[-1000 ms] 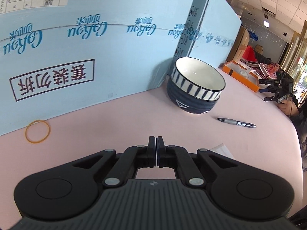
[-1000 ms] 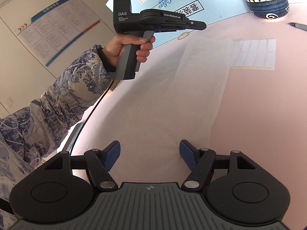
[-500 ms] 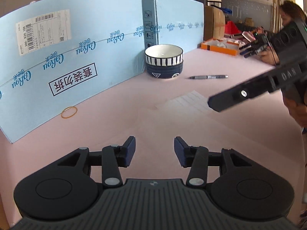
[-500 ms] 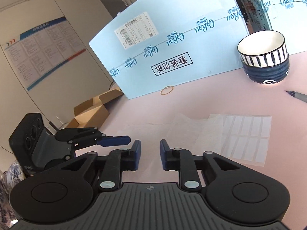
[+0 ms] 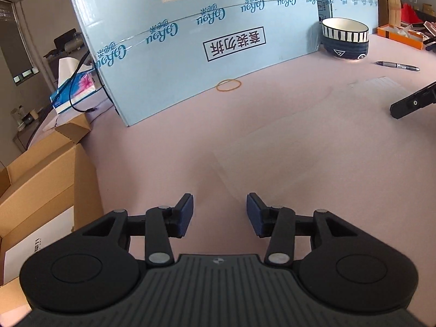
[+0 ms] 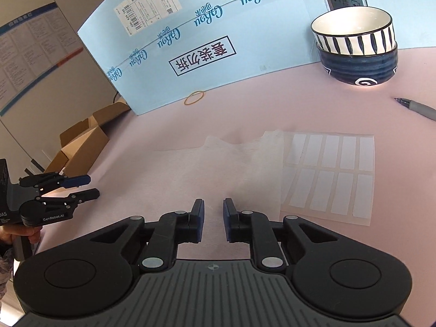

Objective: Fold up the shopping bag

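The shopping bag [image 6: 218, 163] is a thin, nearly clear film lying flat on the pink counter [image 6: 299, 245], its far edge notched where the handles seem to be, and its right side overlapping a label sheet [image 6: 329, 174]. In the left wrist view the bag [image 5: 286, 147] is so faint against the counter that its outline can only be guessed at from a few creases.

The right gripper [image 6: 213, 219] sits low over the bag's near edge with a narrow gap, and its jaws are opening; nothing looks pinched between the pads, though film this sheer could hide there. The left gripper [image 5: 219, 215] stands at a moderate width above bare counter just left of the bag, empty.

Risks from here: the film is slippery and clings flat, so a pinch may close on nothing or catch only one layer, leaving a crooked fold. A grab on the right side could lift the label sheet along with it. Dragging the bag forward might sweep it toward the rubber band [image 6: 194, 98], the pen [image 6: 417, 106] or the stacked bowls [image 6: 357, 51] by the blue carton [image 6: 218, 27].
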A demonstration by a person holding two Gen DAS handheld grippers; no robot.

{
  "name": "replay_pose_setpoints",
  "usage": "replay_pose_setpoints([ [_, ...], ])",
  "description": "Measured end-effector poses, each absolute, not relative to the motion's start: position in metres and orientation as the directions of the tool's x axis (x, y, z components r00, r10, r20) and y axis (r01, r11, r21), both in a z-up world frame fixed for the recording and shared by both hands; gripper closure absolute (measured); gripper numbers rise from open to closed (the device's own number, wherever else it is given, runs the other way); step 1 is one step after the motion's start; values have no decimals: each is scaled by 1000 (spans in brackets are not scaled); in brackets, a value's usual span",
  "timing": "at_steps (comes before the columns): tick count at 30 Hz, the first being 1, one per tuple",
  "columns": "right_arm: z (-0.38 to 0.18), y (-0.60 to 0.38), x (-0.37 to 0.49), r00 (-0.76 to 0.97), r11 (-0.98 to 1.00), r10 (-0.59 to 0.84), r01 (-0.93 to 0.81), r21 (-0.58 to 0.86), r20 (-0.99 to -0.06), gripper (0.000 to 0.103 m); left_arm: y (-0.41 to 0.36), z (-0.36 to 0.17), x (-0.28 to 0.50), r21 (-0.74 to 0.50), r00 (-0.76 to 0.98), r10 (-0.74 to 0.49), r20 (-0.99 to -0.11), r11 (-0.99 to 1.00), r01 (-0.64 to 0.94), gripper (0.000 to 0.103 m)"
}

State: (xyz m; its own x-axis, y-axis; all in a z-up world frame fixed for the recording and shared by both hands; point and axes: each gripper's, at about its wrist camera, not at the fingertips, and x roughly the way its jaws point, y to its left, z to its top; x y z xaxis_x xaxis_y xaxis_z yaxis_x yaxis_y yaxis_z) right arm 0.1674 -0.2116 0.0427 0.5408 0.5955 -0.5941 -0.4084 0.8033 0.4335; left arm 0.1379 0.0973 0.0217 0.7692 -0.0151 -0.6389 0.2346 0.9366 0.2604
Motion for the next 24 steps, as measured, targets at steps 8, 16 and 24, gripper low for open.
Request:
replay_pose_setpoints([
  [8,52,-212,186,565,796,595,-320,513,-571,69,56,53,156,11,844,-259,-469,954,298,36],
  [16,23,-230,207,564,791,575,-199,578,-593,75,12,9,212,-73,700,-319,-639,931,358,100],
  [24,27,-251,200,600,835,515,-191,515,-612,76,62,9,179,68,737,-173,-654,956,285,97],
])
